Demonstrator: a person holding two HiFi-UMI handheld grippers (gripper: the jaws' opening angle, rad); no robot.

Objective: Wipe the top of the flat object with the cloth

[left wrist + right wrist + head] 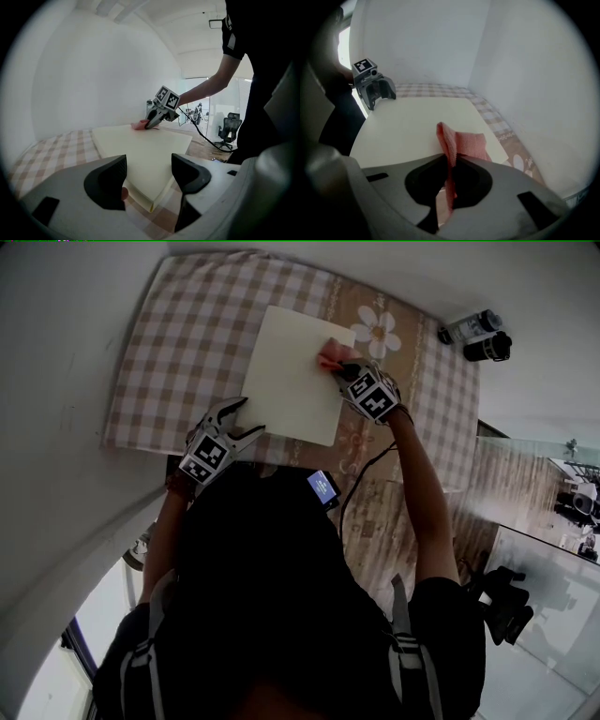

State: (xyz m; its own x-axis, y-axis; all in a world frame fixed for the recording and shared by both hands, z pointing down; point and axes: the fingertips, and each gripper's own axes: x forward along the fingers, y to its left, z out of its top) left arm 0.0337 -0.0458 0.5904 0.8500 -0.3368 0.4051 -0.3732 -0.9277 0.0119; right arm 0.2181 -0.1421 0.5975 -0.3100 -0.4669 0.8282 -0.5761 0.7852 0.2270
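Note:
A cream flat board [292,371] lies on the checked tablecloth [169,362]. My right gripper [349,370] is shut on a pink cloth [461,143], which rests on the board's far right part near its edge; the cloth [328,359] also shows at the gripper's tip from above. My left gripper [242,420] stands open with nothing between its jaws, at the board's near left corner [152,201]. From the left gripper view, the right gripper [149,124] presses the cloth [139,125] on the board's far side.
A flower-print strip [378,331] runs along the tablecloth right of the board. Two dark cylinders [478,337] stand on the floor at far right. A cable [361,474] hangs from my right arm. White walls close in behind and left. An office chair [228,131] stands in the room beyond.

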